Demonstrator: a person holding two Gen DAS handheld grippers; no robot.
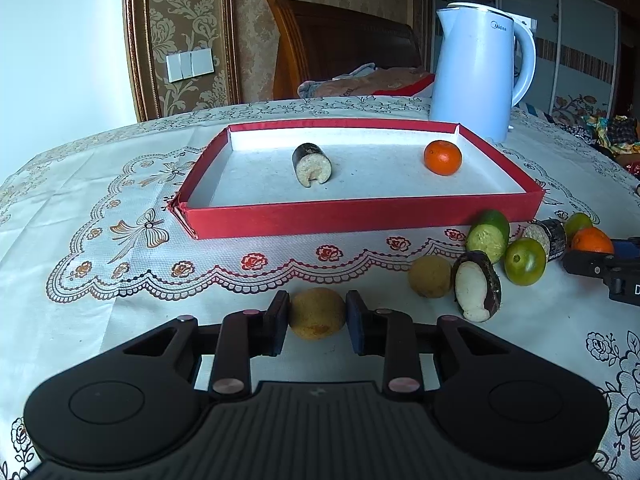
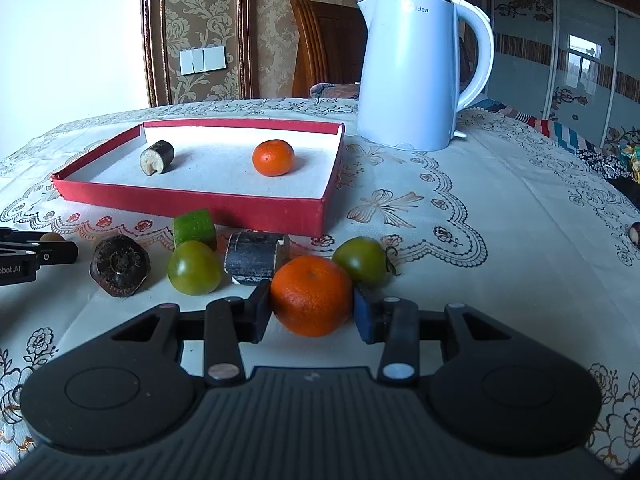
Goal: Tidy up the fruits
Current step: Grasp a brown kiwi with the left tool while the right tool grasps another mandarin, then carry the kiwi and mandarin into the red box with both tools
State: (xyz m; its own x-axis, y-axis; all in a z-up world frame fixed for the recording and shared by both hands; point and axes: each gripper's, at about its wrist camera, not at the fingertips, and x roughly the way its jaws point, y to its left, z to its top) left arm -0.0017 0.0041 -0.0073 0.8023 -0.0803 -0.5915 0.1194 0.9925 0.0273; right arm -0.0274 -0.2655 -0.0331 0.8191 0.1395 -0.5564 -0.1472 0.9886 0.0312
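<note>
A red tray (image 1: 360,216) (image 2: 192,202) holds a dark sugarcane piece (image 1: 311,165) (image 2: 157,157) and an orange (image 1: 442,157) (image 2: 273,157). My left gripper (image 1: 317,320) is shut on a brown round fruit (image 1: 317,313) on the tablecloth. My right gripper (image 2: 312,306) is shut on an orange (image 2: 312,295) in front of the tray. Loose by the tray lie another brown fruit (image 1: 430,276), a dark water chestnut (image 1: 477,286) (image 2: 120,265), green fruits (image 1: 525,261) (image 2: 194,267) (image 2: 360,259), a green cut piece (image 1: 487,236) (image 2: 194,229) and a dark cane piece (image 1: 549,235) (image 2: 256,257).
A white electric kettle (image 1: 478,72) (image 2: 416,68) stands behind the tray's right corner. The table wears a white patterned cloth (image 1: 100,220). A wooden chair (image 1: 340,44) is behind the table. The right gripper shows at the left wrist view's right edge (image 1: 604,268).
</note>
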